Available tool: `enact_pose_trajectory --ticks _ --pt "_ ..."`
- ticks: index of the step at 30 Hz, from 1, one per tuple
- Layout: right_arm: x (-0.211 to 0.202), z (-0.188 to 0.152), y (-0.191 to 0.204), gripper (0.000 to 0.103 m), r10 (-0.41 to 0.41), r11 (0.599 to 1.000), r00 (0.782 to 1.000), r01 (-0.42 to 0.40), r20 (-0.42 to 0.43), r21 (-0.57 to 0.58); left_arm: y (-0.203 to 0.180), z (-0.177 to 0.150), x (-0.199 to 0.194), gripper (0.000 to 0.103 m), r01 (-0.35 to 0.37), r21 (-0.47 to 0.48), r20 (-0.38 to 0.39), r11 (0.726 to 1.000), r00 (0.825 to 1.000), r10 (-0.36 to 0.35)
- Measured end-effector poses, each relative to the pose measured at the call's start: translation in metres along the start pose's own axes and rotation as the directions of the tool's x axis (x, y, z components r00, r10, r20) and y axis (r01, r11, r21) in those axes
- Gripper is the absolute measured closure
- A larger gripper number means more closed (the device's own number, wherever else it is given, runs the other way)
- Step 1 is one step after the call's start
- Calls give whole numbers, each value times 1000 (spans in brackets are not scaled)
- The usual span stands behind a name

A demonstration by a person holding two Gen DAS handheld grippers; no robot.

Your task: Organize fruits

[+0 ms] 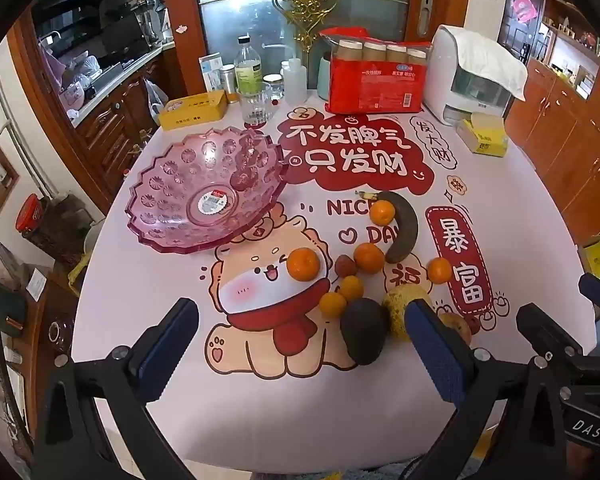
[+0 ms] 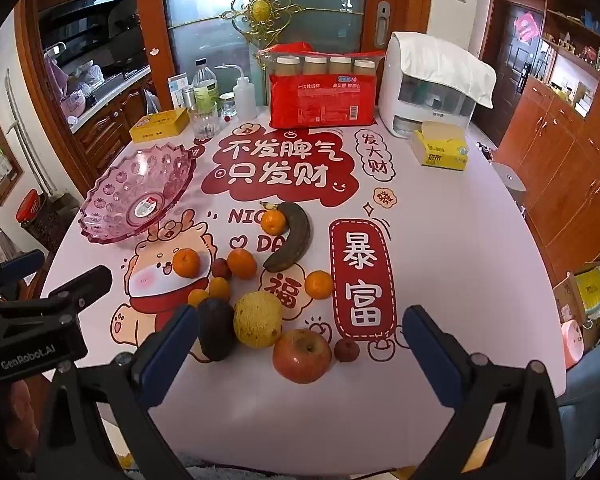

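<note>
A pink plastic fruit bowl (image 1: 204, 192) (image 2: 134, 196) stands empty on the table's left. Fruits lie loose in the middle: a dark banana (image 1: 400, 226) (image 2: 294, 236), several mandarins (image 1: 303, 264) (image 2: 186, 263), an avocado (image 1: 364, 330) (image 2: 217, 328), a yellow melon-like fruit (image 2: 258, 319) (image 1: 400, 308), a red apple (image 2: 302, 355) and small red fruits (image 2: 346, 350). My left gripper (image 1: 300, 336) is open, above the table in front of the avocado. My right gripper (image 2: 300, 338) is open, with the apple between its fingers' lines.
At the table's back stand a red pack of cups (image 2: 324, 92), a white appliance (image 2: 432, 88), bottles (image 2: 206, 88), a glass (image 1: 256, 106), a yellow box (image 1: 192, 110) and a tissue pack (image 2: 440, 148). The table's edge (image 2: 532, 240) curves on the right.
</note>
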State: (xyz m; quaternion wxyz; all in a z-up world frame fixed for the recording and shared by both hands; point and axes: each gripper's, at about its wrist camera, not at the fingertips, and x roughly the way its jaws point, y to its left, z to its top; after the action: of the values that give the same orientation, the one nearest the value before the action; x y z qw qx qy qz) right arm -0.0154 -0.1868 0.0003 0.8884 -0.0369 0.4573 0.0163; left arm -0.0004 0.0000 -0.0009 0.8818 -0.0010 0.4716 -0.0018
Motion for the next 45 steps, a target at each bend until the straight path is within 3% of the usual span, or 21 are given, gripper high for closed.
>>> enact_pose_trajectory --ticks 31,45 --pt "-4 -1 -5 3 22 1000 1000 -22 15 14 -7 -1 -6 1 60 15 10 998 998 -60" --pt "-1 -3 -8 5 47 998 999 -47 3 38 -6 -5 -3 1 54 4 0 999 999 -54"
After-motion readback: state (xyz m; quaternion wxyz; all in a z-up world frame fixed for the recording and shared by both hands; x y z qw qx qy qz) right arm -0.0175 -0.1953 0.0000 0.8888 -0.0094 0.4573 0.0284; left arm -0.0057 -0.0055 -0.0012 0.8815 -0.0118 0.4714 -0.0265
